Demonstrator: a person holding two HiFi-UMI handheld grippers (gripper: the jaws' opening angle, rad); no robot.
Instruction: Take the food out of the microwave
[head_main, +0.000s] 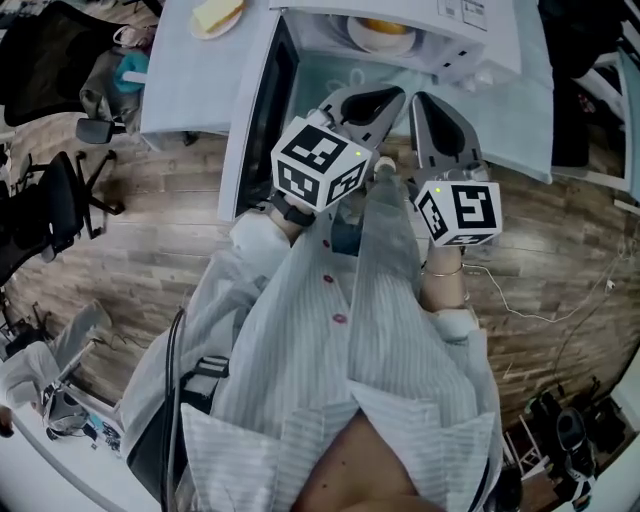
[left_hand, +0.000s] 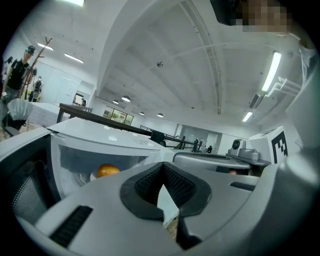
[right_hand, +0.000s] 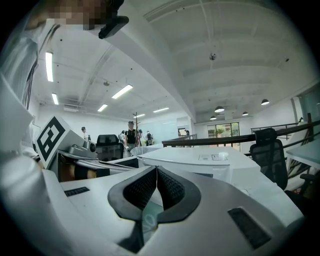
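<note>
Both arms are held out in front of the chest, side by side and close together. The left gripper (head_main: 372, 100) has its jaws pressed fully together with nothing between them. The right gripper (head_main: 432, 105) is the same, pads meeting, empty. Both point forward, roughly level. The left marker cube (head_main: 320, 160) sits just beside the right marker cube (head_main: 460, 212). There's a dark band on the left wrist (head_main: 293, 212) and a thin bracelet on the right wrist (head_main: 445, 272).
</note>
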